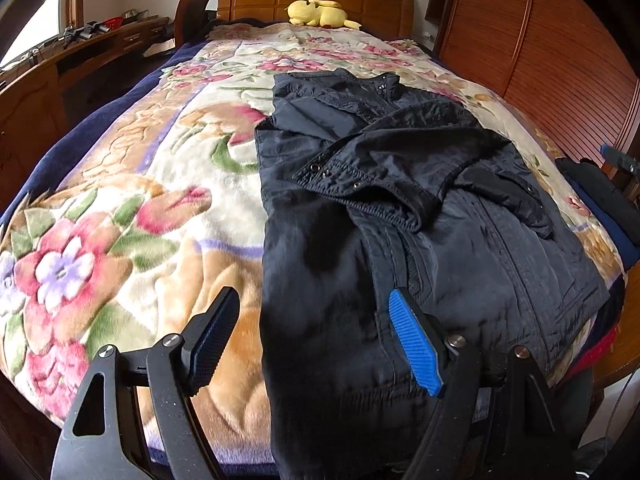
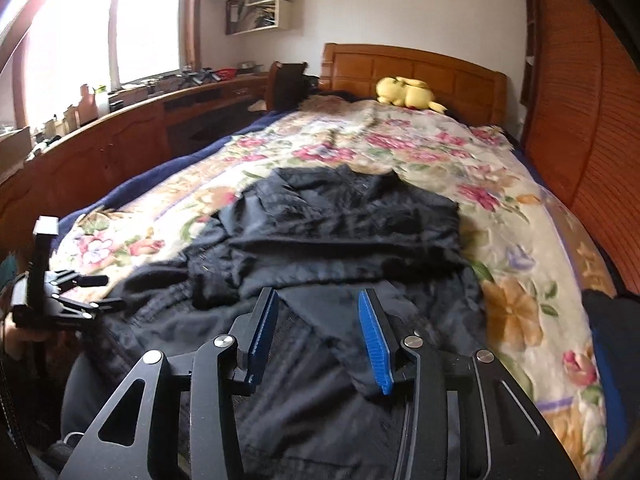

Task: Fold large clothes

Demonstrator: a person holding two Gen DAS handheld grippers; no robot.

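Spread flat on a flowered blanket [image 1: 132,240] across the bed [image 2: 412,68]: a dark jacket [image 1: 400,208], sleeves crossed over the chest. Lies directly ahead of and beneath both tongs, hem nearest, collar farthest. Runs lengthwise along the bed, collar toward the wooden headboard and a yellow plush toy [image 1: 318,12]. Left tongs [image 1: 312,344] gaping wide over the jacket's left hem edge, one pad over blanket, one over cloth, gripping nothing. Right tongs [image 2: 318,340] parted above the lower front, pads clear of the fabric, nothing pinched between.
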